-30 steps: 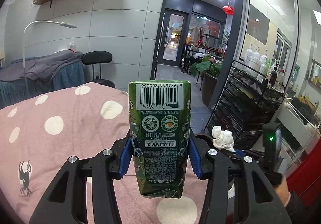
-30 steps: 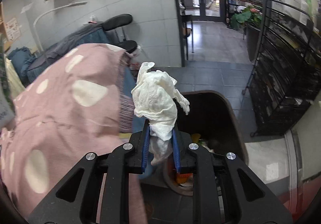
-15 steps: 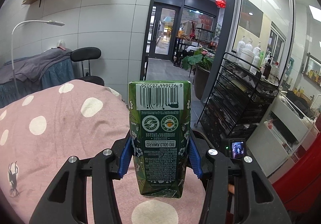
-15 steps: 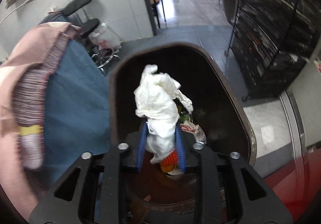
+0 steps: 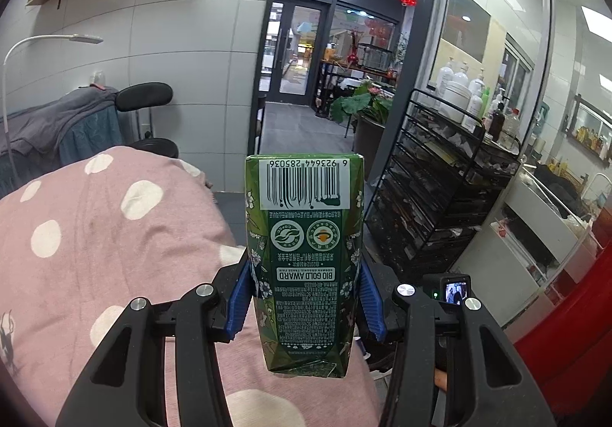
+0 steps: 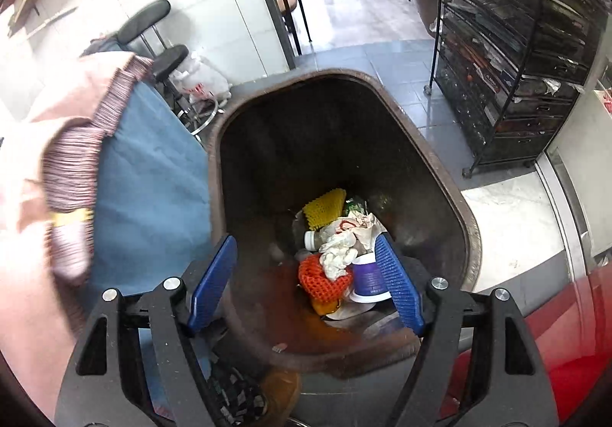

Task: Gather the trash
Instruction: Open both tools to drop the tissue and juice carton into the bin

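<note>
My left gripper is shut on a green drink carton, held upside down above a pink polka-dot blanket. My right gripper is open and empty, hanging over the mouth of a dark brown trash bin. A crumpled white tissue lies inside the bin on other trash: an orange net, a yellow net and a purple cup.
The bed's blue skirt stands just left of the bin. A black wire rack stands to the right, on grey tiles. A black stool stands by the wall, a red surface at lower right.
My right gripper opened and let go of the white tissue, which dropped into the bin. My left gripper still holds the carton and has swung slightly right.
</note>
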`<act>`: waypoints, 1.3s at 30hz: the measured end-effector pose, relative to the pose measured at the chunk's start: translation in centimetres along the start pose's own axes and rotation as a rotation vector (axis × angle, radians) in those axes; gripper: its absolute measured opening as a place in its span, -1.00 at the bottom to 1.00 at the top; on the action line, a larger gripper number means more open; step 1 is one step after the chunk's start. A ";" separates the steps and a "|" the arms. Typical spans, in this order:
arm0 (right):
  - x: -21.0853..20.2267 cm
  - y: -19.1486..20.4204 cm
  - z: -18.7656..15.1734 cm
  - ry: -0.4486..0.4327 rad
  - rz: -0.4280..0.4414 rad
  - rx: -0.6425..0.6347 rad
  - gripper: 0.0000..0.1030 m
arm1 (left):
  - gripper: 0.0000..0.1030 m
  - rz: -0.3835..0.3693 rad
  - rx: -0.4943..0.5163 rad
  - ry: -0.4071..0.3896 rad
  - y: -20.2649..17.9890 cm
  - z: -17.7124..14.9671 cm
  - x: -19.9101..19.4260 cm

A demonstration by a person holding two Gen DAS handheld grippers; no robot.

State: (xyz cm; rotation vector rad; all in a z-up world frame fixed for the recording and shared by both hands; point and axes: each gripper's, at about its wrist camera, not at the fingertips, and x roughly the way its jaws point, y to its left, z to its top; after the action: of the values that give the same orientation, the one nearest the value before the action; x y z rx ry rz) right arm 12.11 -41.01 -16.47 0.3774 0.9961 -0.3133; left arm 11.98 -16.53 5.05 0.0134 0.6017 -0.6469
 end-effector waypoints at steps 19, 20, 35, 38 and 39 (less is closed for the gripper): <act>-7.5 -3.6 -2.8 -0.139 -0.060 0.060 0.62 | -0.07 -0.096 0.056 0.245 -7.4 -1.4 11.4; -7.5 -3.8 -2.8 -0.140 -0.061 0.067 0.62 | -0.07 -0.093 0.062 0.259 -7.5 -1.5 12.0; -7.0 -5.0 -3.8 -0.113 -0.070 0.091 0.62 | 0.60 -0.010 0.143 0.371 -8.1 -4.0 16.2; -7.4 -5.1 -3.8 -0.118 -0.075 0.090 0.62 | 0.67 0.004 0.170 0.362 -8.1 -4.2 16.2; -7.5 -5.2 -3.8 -0.118 -0.076 0.091 0.62 | 0.69 0.000 0.171 0.363 -8.0 -4.2 16.2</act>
State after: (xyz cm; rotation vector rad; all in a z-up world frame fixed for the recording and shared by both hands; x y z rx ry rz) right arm 3.28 -43.31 -12.77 0.3996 0.8833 -0.4459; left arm 15.48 -31.24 -5.70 0.2962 0.8934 -0.6997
